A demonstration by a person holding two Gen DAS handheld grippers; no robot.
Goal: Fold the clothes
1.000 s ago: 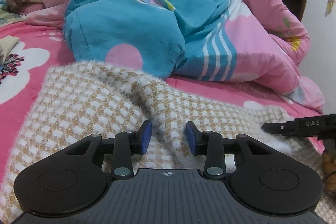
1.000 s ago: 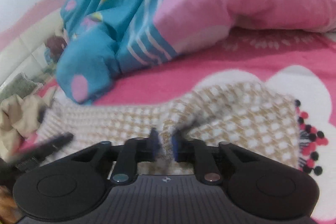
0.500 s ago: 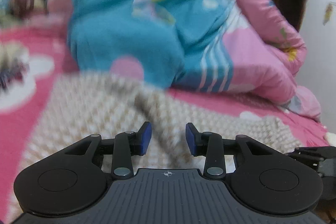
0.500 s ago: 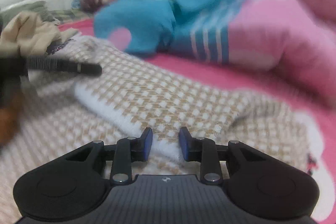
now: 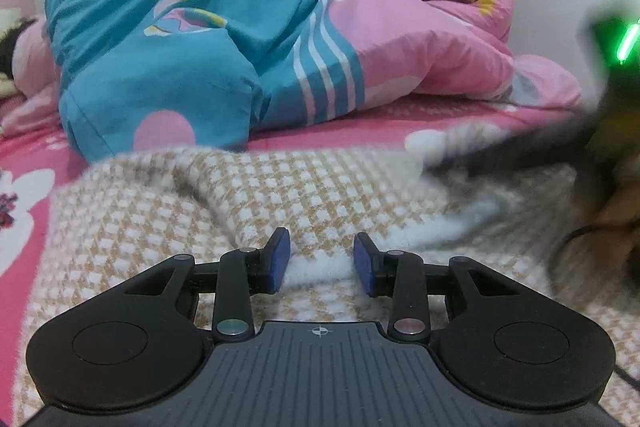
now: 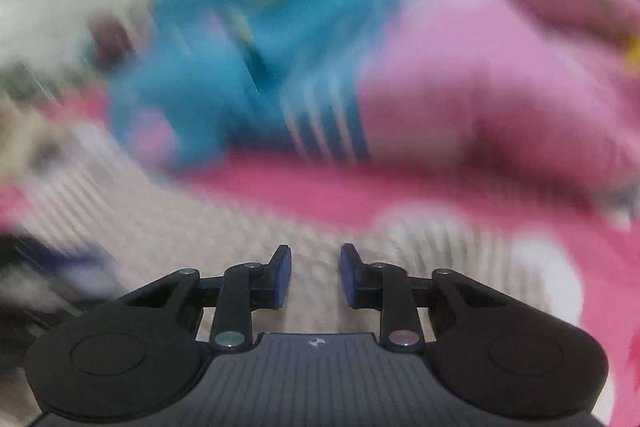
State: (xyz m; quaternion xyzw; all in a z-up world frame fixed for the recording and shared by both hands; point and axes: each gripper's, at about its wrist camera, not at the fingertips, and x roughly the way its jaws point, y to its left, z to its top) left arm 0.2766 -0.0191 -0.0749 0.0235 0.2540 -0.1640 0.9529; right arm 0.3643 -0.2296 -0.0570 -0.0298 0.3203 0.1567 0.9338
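A fuzzy beige-and-white checked sweater [image 5: 304, 195] lies spread on the pink bed. My left gripper [image 5: 321, 259] sits low over it. A raised fold of the knit runs into the gap between its blue pads [image 5: 279, 259], and they pinch that thick fold. In the right wrist view everything is smeared by motion. There my right gripper [image 6: 315, 277] hovers over the sweater [image 6: 240, 227], its jaws closing with knit beneath and between them, and no pad visibly presses. The right gripper also shows as a dark blur [image 5: 520, 151] at the right of the left wrist view.
A bulky blue and pink duvet [image 5: 224, 39] is heaped just beyond the sweater. The pink flowered bedsheet [image 5: 24, 187] lies underneath. A hand [image 5: 616, 215] holds the right tool at the far right. A beige garment [image 6: 20, 139] lies at the left, blurred.
The right gripper's pads went from nearly together on the knit to apart, and it swung across the sweater. The left gripper shifted and rolled, keeping the fold between its pads.
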